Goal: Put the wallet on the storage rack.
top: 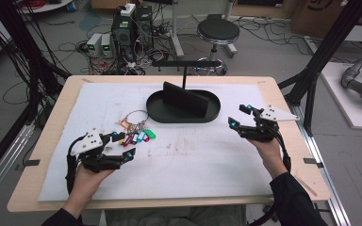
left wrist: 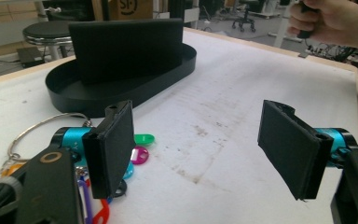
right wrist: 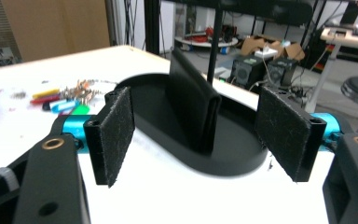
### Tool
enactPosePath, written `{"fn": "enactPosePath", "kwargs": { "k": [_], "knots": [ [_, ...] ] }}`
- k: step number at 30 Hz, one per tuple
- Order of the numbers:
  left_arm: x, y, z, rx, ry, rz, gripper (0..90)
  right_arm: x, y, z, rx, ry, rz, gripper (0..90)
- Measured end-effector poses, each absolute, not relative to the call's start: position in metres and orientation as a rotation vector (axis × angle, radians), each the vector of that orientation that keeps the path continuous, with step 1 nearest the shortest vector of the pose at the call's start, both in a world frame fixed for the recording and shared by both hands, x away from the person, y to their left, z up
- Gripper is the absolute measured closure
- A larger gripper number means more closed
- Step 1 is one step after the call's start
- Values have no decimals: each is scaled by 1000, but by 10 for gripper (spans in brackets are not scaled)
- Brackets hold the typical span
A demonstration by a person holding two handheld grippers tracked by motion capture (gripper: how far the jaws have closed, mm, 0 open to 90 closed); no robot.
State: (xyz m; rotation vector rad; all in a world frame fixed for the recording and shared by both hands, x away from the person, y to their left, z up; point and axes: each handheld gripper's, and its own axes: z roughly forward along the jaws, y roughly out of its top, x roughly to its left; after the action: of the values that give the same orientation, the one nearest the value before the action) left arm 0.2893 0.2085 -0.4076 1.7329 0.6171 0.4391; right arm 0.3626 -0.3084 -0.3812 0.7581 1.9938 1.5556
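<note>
The key bunch point(top: 135, 131) lies on the white mat just ahead of the left gripper point(top: 124, 146), whose jaws stand wide and empty; the right gripper point(top: 240, 116), likewise open and empty, is well apart.

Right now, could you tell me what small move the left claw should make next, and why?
Probably ease the left claw a little to its left and down over the bunch of coloured plastic key tags on a metal ring. Its jaws stand open with nothing between them, and the tags lie just beside its left jaw on the white table cover.
</note>
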Motion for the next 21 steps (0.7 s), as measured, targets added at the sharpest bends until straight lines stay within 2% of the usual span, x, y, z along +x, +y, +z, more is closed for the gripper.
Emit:
{"fn": "enactPosePath", "kwargs": {
  "k": [10,21],
  "knots": [
    [298,207,-412,1733,647,464,272,358,-323,-393,836,2004,1520,247],
    [296,200,-412,1751,632,468,272,356,-319,-394,836,2019,1503,245]
  ]
}}
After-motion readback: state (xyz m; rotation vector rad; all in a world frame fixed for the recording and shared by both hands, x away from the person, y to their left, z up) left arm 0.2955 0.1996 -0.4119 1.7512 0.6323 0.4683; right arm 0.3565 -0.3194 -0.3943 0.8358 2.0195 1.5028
